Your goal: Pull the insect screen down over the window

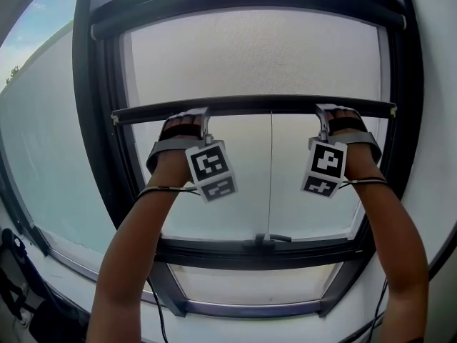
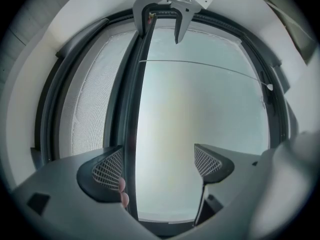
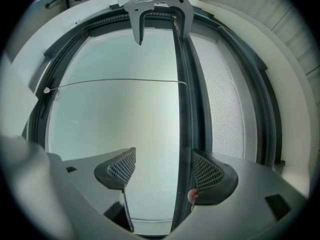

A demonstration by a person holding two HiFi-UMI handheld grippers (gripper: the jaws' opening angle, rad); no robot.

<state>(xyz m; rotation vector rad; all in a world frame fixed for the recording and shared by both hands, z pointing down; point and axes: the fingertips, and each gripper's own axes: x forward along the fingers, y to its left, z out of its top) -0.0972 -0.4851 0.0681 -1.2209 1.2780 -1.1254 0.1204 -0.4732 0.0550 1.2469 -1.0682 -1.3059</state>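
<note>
Both tools are up at the pull bar (image 1: pixel 250 106) of the insect screen (image 1: pixel 250 56), across the middle of the frame. The left tool (image 1: pixel 187 118) has its jaws wide apart, and the bar runs between them, close beside one jaw, unclamped. The right tool (image 1: pixel 334 113) is the same. Mesh fills the pane above the bar, and a cord (image 1: pixel 270 177) hangs from its centre.

Dark window frame (image 1: pixel 87 120). Pale, hazy daylight through glass (image 1: pixel 239 216). White wall (image 1: pixel 443 84) at right. Blue sky (image 1: pixel 36 20) upper left. White sill (image 1: pixel 75 295) below.
</note>
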